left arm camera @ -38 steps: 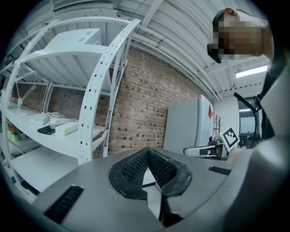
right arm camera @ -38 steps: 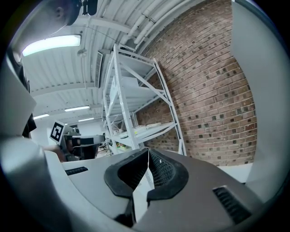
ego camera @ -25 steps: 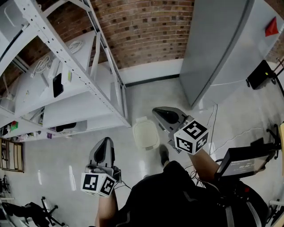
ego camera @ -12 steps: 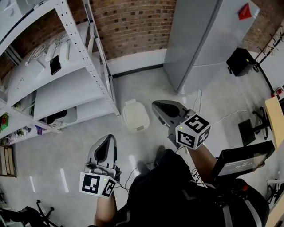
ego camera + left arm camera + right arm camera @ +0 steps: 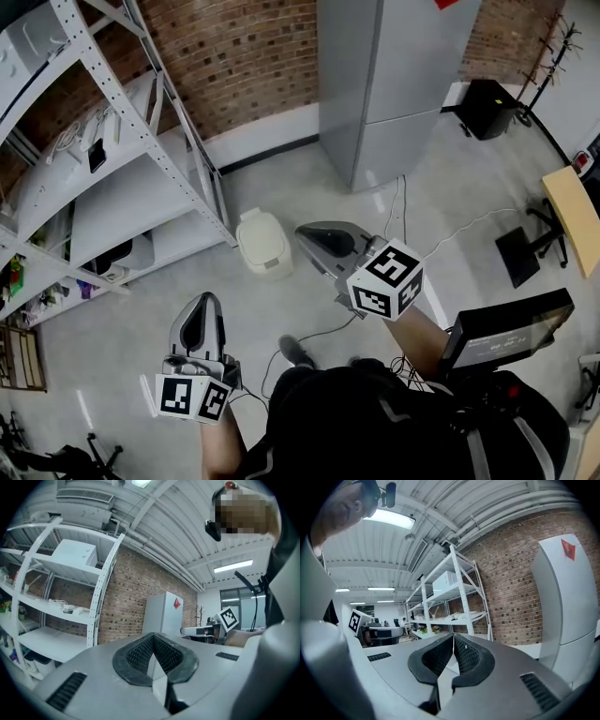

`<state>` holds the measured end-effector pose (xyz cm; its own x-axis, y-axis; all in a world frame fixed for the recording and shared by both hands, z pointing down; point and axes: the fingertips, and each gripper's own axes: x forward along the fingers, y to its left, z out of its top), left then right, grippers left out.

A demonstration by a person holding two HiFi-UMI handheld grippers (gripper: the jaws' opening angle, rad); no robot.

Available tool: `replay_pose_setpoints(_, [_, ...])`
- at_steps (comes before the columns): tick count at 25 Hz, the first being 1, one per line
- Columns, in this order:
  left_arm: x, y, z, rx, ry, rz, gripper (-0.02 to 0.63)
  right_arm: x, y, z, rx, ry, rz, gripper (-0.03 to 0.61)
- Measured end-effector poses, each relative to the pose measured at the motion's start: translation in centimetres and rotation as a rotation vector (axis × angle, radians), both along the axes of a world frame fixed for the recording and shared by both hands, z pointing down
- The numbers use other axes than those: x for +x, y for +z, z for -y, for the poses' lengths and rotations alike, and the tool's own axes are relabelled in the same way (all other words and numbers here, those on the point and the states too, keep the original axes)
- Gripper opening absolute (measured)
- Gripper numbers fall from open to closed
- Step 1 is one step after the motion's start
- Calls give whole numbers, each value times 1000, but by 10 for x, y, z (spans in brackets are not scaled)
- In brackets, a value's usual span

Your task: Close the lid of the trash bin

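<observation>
Bin (image 5: 266, 266): cream plastic, rounded-rectangular, smooth; stands on the glossy pale floor (image 5: 122, 309) by the foot of a white metal shelf (image 5: 141, 187). Lid (image 5: 261, 234): lies flat on top, seemingly down already. Step: judged closing done, or a final check only; next move, if any, a light downward press on the lid. Right gripper (image 5: 319, 239): near the bin, not touching, jaws clenched on nothing. Left gripper (image 5: 202, 314): well apart, jaws likewise together, empty. Pads (image 5: 138, 653): black, ribbed.
</observation>
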<state>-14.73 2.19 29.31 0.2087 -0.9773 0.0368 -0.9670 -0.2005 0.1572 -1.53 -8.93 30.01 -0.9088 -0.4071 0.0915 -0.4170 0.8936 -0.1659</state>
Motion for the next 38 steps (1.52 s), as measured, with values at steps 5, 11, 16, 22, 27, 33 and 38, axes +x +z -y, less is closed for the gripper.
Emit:
replay_pose_setpoints(5, [65,0,-35,-12,-26,-17,-2,59,4,-37,-6,-32,-6,9])
replay_pose_setpoints(11, [124,1,-83,-52,-56,7,-2,110,8,-85,-28,-65,15,9])
replay_pose_setpoints(16, [145,-4,-118,-49,-51,21,-2,129,5,-116,-19,-53,22,9])
replay_pose_setpoints(22, [158,-5,-172,-33,-5,23,-2,139,0,-171,7,-28,23,9])
replay_pose_setpoints(27, [164,-5,-234,-9,46,-8,-2,142,3,-233,11,10,-6,9])
replay_pose_setpoints(33, [156,-2,-300,1,100,-48,-2,140,-3,-307,-3,55,-1,9])
replay_pose_setpoints(38, [161,-9,-342,11,124,-53,-2,149,-14,-354,23,55,-4,9])
